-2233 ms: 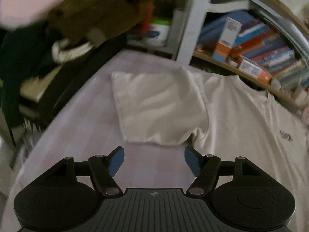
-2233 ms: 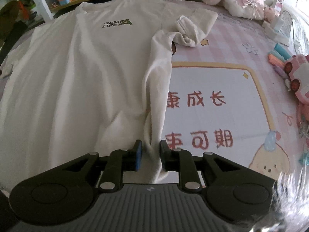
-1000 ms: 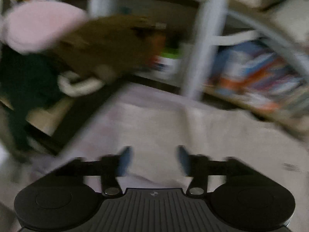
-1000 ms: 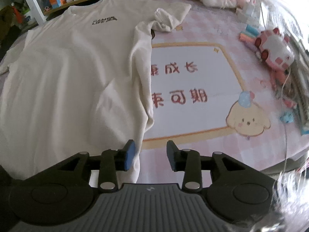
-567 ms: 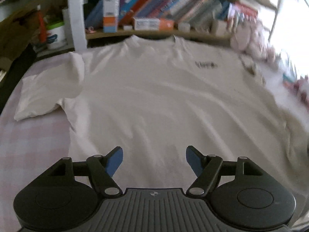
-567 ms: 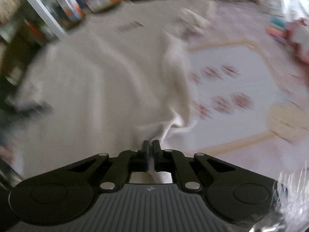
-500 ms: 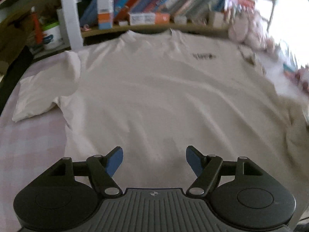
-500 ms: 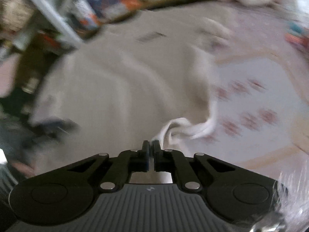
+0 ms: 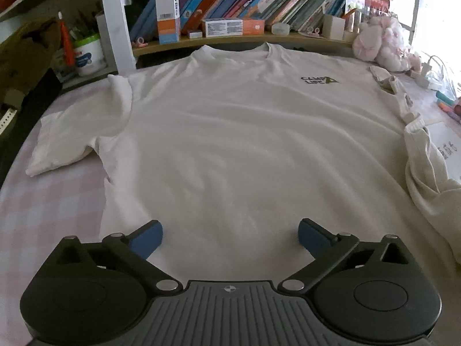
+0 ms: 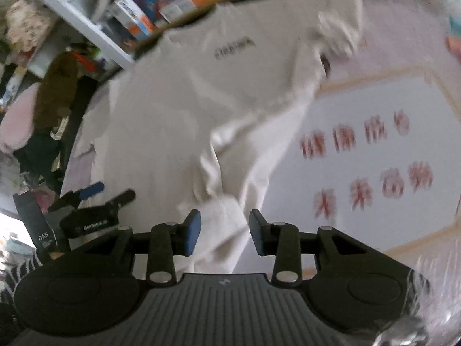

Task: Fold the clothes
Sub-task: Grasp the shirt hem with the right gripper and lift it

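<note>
Pink checked bedding (image 9: pixel 52 201) covered the whole work surface, which I'd guess was picked because it gave enough flat room to spread a shirt out. On it the cream T-shirt (image 9: pixel 230 144) lay chest-up, collar at the far edge by the bookshelf (image 9: pixel 230 8) and hem nearest the cameras, so the fold lines were easy to get at. Its left sleeve (image 9: pixel 72 138) was still laid out flat to the left. The right side was already bunched and rolled inward into a ridge (image 9: pixel 423 173) along the right edge, sitting partly over the printed play mat (image 10: pixel 374 150), probably the start of a lengthwise fold.

The left gripper (image 9: pixel 230 235) hovered over the near hem with its jaws opening to about as wide as they go, nothing between them but flat cloth below, not pinched. Looked like it was lining up to grab the hem or side.

The right gripper (image 10: pixel 221 232) was angled down at the bunched right edge. Its jaws were opening, with a fold of shirt fabric (image 10: pixel 224 230) sitting in the gap, and the pads didn't seem to press on it. That view was pretty blurry though, so I wouldn't swear to it. My read is it was letting go of the edge.
</note>
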{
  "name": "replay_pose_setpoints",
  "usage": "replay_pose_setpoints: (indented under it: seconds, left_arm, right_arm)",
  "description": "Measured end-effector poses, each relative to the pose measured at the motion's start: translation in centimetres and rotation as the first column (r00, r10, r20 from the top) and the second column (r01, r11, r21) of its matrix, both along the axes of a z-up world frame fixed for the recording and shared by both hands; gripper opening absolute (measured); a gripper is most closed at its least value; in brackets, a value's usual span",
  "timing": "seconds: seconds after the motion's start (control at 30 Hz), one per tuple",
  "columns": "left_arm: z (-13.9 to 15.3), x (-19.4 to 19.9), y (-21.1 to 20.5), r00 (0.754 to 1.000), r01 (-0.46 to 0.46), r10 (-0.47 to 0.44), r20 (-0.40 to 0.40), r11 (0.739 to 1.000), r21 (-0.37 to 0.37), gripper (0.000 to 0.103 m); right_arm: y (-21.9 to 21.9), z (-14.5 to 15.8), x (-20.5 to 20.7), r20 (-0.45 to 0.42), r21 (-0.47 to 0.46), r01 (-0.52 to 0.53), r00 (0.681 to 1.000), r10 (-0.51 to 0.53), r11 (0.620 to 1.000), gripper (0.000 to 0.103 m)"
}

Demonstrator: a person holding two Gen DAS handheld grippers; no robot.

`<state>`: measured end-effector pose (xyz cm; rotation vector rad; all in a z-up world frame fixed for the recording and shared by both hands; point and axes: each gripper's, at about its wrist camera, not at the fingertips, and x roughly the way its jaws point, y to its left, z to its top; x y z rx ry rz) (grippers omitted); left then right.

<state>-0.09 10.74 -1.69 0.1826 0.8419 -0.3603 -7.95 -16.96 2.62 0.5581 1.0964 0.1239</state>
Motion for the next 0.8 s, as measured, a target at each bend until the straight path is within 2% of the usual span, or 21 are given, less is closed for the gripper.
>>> replay_pose_setpoints:
  seconds: [0.1,0.2,0.23,0.27,0.3,0.33,0.43,0.53,0.67,0.8]
  left_arm:
    - [0.0,0.2,-0.1,1.000,0.003,-0.003,-0.001,1.000,0.000,0.103]
    - [0.0,0.2,-0.1,1.000,0.003,-0.003,0.001,1.000,0.000,0.103]
    - [-0.1,0.2,-0.1,1.000,0.003,-0.003,0.002,1.000,0.000,0.103]
    - [-0.1,0.1,-0.1,1.000,0.003,-0.003,0.003,1.000,0.000,0.103]
    - [-0.1,0.1,-0.1,1.000,0.004,-0.004,0.005,1.000,0.000,0.103]
    - [-0.1,0.1,-0.1,1.000,0.004,-0.004,0.005,1.000,0.000,0.103]
    - [0.0,0.3,0.0,1.000,0.015,-0.015,-0.003,1.000,0.003,0.103]
    - [0.0,0.3,0.0,1.000,0.029,-0.029,-0.006,1.000,0.004,0.103]
    - [-0.1,0.3,0.1,0.999,0.040,-0.040,-0.009,0.999,0.005,0.103]
    - [-0.1,0.4,0.1,0.999,0.046,-0.046,-0.011,0.999,0.006,0.103]
  right_arm:
    - [-0.2,-2.0,0.0,-0.061,0.147,0.094,0.994,-0.086,0.985,0.042]
    - [-0.9,-3.9,-0.1,-0.130,0.282,0.218,0.974,-0.188,0.934,0.042]
    - [-1.1,-4.4,0.0,-0.157,0.301,0.260,0.963,-0.221,0.918,0.040]
    - [-1.2,-4.6,-0.1,-0.174,0.303,0.281,0.956,-0.237,0.911,0.028]
    - [-1.2,-4.4,-0.4,-0.169,0.291,0.280,0.956,-0.239,0.915,0.011]
    - [-1.2,-4.1,-0.7,-0.164,0.279,0.278,0.957,-0.240,0.919,0.008]
    - [-1.9,-1.3,-3.1,-0.106,0.180,0.242,0.968,-0.226,0.953,0.007]
    - [-3.8,1.9,-7.4,-0.067,0.023,0.255,0.965,-0.253,0.967,0.007]
    - [-5.8,2.5,-12.6,-0.137,-0.193,0.350,0.915,-0.378,0.917,0.007]
    - [-6.4,-0.2,-14.3,-0.203,-0.270,0.396,0.868,-0.454,0.878,0.007]
